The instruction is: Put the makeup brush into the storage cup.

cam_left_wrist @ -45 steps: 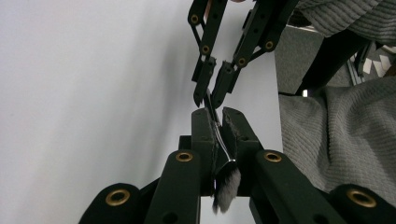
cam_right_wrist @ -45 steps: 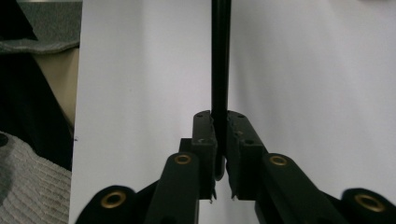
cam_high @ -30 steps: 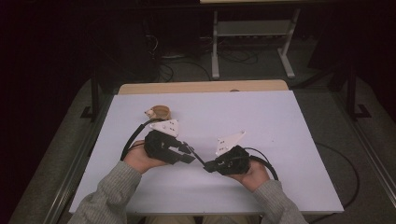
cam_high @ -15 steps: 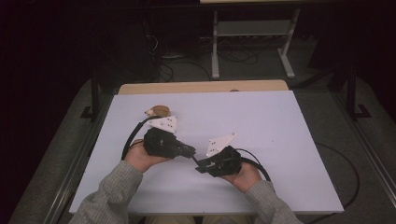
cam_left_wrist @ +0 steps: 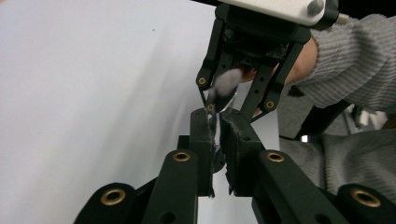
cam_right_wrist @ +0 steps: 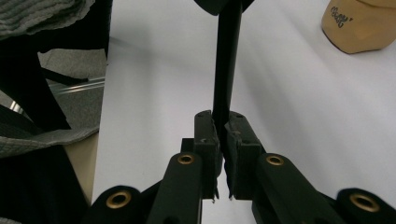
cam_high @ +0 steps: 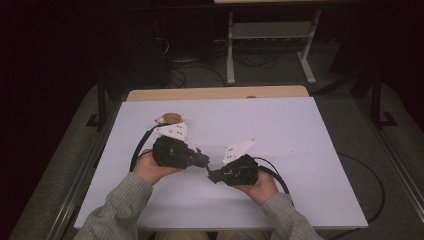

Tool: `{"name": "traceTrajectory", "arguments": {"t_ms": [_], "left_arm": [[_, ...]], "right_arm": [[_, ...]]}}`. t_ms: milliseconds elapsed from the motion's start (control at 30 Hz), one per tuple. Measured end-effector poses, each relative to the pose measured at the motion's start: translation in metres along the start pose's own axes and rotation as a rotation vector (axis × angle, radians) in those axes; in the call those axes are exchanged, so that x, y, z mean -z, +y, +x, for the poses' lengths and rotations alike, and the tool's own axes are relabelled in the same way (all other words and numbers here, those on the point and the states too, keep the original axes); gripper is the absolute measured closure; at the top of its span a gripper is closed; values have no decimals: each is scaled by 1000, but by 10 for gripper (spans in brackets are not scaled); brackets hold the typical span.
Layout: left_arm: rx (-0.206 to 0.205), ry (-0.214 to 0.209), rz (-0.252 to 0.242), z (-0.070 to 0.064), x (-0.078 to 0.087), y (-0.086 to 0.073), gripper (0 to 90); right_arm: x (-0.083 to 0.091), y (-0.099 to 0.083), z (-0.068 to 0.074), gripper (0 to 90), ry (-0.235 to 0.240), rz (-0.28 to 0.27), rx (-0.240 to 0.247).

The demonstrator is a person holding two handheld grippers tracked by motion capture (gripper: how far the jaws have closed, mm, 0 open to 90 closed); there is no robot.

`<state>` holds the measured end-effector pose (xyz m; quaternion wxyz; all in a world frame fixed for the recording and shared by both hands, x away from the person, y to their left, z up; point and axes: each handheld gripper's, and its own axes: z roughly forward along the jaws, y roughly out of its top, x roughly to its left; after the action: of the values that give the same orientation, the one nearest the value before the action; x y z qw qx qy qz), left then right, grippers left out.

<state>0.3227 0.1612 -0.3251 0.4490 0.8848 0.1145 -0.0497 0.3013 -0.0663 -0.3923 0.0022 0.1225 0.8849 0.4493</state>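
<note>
White tabletop point(cam_high: 300, 150) fills the middle of the high view, dark floor and a metal stand behind; the left gripper point(cam_high: 202, 161) and right gripper point(cam_high: 214, 176) meet nose to nose at lower centre, a tan object point(cam_high: 170, 118) just beyond the left one. In the left gripper view, its jaws pinch a thin shiny strip point(cam_left_wrist: 214, 109) at centre, the other gripper clamping the far end. In the right gripper view, the jaws close on a dark strip point(cam_right_wrist: 226, 70); the tan object point(cam_right_wrist: 359, 23) sits upper right.
</note>
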Motion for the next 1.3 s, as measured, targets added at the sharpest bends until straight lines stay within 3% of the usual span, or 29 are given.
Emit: {"name": "traceTrajectory", "arguments": {"t_ms": [100,133,233,633,900,1300], "left_arm": [[-9,6,6,0,0,0,832],[-9,11,7,0,1,0,833],[-1,21,6,2,4,-1,834],[15,68,24,7,11,-4,836],[32,96,30,14,21,-5,836],[58,120,30,26,34,-6,836]], "right_arm": [[0,0,0,807,-9,5,8],[0,0,0,745,-19,10,8],[4,-2,-2,671,-49,29,-10],[31,-9,-14,529,-120,36,-58],[51,-21,-24,455,-165,8,-113],[78,-38,-36,415,-219,-24,-171]]}}
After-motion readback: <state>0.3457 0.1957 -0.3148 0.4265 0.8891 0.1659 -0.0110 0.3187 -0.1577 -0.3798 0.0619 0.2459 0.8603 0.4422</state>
